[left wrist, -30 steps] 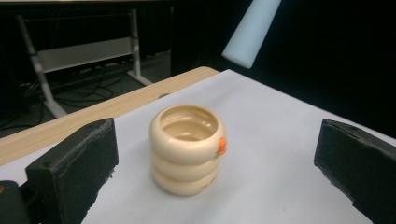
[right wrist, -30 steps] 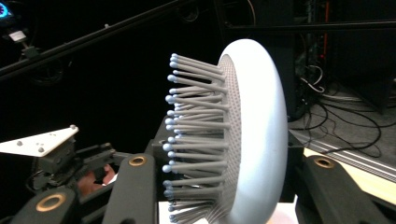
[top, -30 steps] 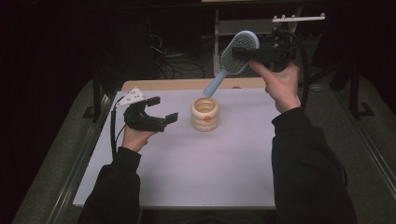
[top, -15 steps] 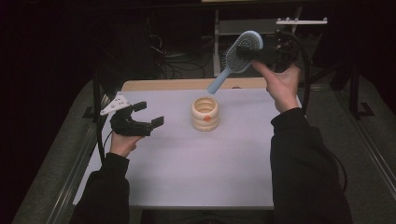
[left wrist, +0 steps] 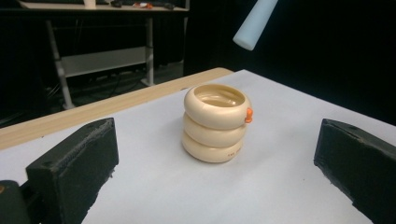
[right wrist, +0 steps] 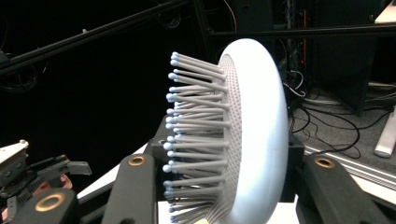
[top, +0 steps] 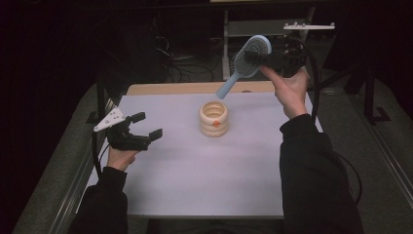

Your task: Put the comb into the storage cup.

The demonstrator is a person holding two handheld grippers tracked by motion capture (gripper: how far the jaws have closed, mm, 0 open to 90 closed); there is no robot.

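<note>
A cream holder (top: 214, 118) made of three stacked rings, with a small orange dot on its side, stands open-topped in the middle of the white table (top: 195, 180). My right gripper (top: 255, 58) is raised above the table's back right, shut on the head of a light blue hairbrush (top: 251, 53), whose handle slants down toward the holder. The bristles (right wrist: 196, 135) point left between the jaws of my right gripper (right wrist: 231, 186). My left gripper (top: 147, 126) hovers low at the table's left, open and holding nothing. The holder (left wrist: 215, 122) stands beyond its jaws, with the brush handle (left wrist: 254, 23) above.
A wooden strip (top: 185, 88) runs along the table's back edge. Behind it stand a metal rack (top: 253, 29) and loose cables on the dark floor. Grey ledges flank the table on both sides. My left gripper (right wrist: 42, 179) shows far off in the right gripper view.
My left gripper has drawn away from the holder, leftward and nearer the person, and sunk a little. The right gripper and brush have stayed nearly still.
</note>
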